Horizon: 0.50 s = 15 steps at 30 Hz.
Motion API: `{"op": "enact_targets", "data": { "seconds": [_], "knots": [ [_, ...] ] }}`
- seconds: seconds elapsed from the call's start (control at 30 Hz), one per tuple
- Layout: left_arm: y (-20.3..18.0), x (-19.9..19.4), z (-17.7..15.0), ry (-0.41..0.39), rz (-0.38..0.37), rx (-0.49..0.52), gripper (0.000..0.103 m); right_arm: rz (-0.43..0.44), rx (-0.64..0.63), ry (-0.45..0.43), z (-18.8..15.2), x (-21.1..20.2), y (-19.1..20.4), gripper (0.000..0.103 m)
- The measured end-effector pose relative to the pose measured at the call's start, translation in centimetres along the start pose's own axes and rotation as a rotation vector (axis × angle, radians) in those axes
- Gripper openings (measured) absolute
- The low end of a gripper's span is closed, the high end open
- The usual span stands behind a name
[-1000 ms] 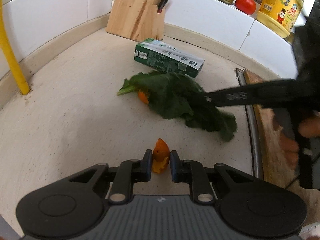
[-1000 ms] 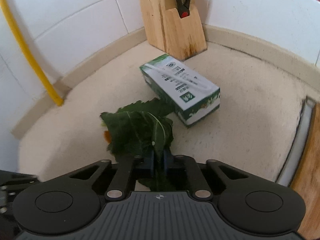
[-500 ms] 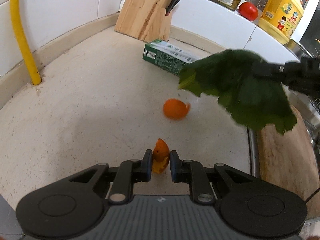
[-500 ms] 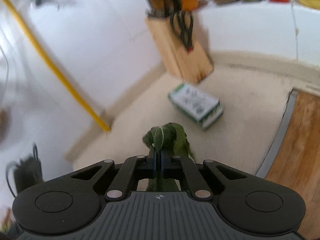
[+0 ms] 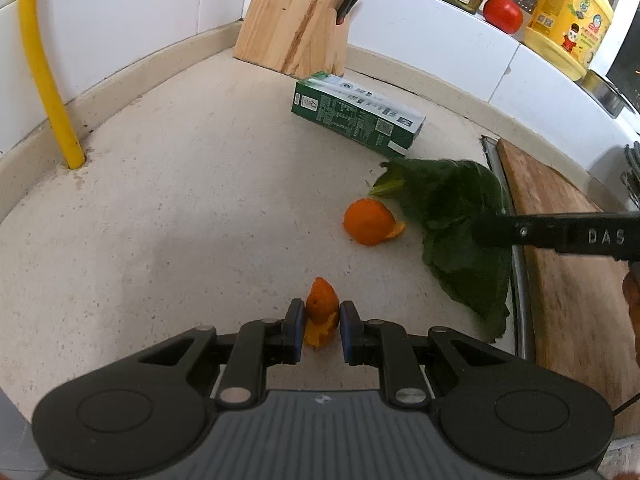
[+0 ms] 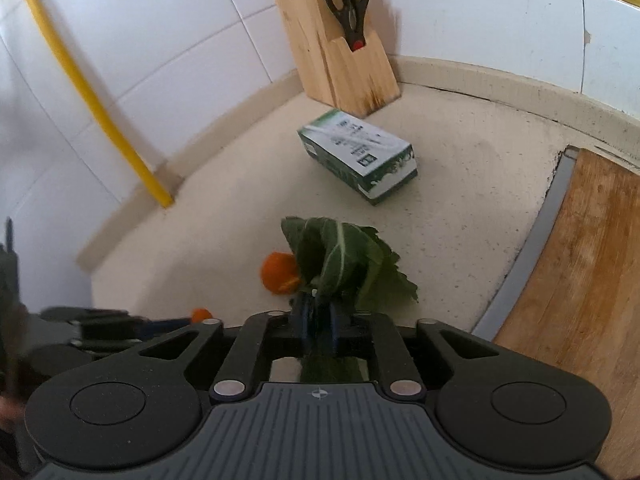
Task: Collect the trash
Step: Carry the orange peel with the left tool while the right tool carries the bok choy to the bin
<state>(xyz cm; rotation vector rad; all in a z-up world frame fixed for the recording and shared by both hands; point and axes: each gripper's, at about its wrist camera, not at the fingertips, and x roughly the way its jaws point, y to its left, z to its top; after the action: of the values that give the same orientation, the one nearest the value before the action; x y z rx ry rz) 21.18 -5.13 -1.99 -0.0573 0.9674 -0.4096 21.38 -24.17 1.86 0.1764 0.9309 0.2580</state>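
A: Where is the trash?

B: All of it lies on the pale speckled counter. The left gripper, at the bottom centre of the left view, is clamped on a small piece of orange peel, which stands between its blue pads. A bigger peel lies in mid-frame, apart from the first one.

A: And the leaf?

B: The green leaf sits right of centre in the left view, just beside the bigger peel, with its far edge near the metal strip along the cutting board. In the right view the leaf rises just above the right gripper, low in the middle of the frame.

A: Is that gripper holding it?

B: Its jaws have just been opening. A small gap shows between the blue fingers; the leaf's lower end still passes between them, and they no longer seem to pinch it.

A: Anything else?

B: A green and white carton lies on its side in the upper middle of the left view, beyond the leaf and in front of a wooden knife block. A yellow pipe runs down the tiled wall at upper left.
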Motion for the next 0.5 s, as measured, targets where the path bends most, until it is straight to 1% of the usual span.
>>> {"op": "enact_targets", "data": {
  "seconds": [0.03, 0.07, 0.1, 0.17, 0.27, 0.37, 0.43, 0.47, 0.5],
  "knots": [
    [0.0, 0.1, 0.1, 0.0, 0.0, 0.0, 0.014, -0.004, 0.002, -0.001, 0.0, 0.2, -0.1, 0.031],
    [0.0, 0.3, 0.3, -0.002, 0.001, 0.001, 0.014, -0.006, 0.002, -0.002, 0.0, 0.3, -0.1, 0.037],
    [0.0, 0.4, 0.5, -0.003, 0.001, 0.003, 0.014, -0.01, 0.002, -0.002, 0.0, 0.4, -0.2, 0.046],
    [-0.3, 0.7, 0.8, -0.004, 0.005, 0.013, 0.016, -0.018, 0.001, -0.009, 0.1, 0.7, -0.2, 0.055],
    [-0.6, 1.0, 0.9, -0.004, 0.014, 0.036, 0.018, -0.023, -0.007, -0.016, 0.2, 1.1, -0.3, 0.061],
    [-0.8, 1.4, 1.5, 0.0, 0.019, 0.032, 0.018, -0.026, -0.005, -0.023, 0.6, 1.5, -0.5, 0.061],
    [-0.9, 1.9, 2.1, -0.012, 0.017, 0.03, 0.018, -0.028, 0.0, -0.028, 0.7, 1.7, -0.6, 0.062],
    [-0.9, 2.2, 2.3, -0.018, 0.019, 0.025, 0.017, -0.028, -0.001, -0.031, 0.7, 1.8, -0.7, 0.058],
    [-1.0, 2.5, 2.6, -0.018, 0.019, 0.019, 0.016, -0.034, -0.001, -0.03, 0.7, 2.0, -0.7, 0.043]
  ]
}}
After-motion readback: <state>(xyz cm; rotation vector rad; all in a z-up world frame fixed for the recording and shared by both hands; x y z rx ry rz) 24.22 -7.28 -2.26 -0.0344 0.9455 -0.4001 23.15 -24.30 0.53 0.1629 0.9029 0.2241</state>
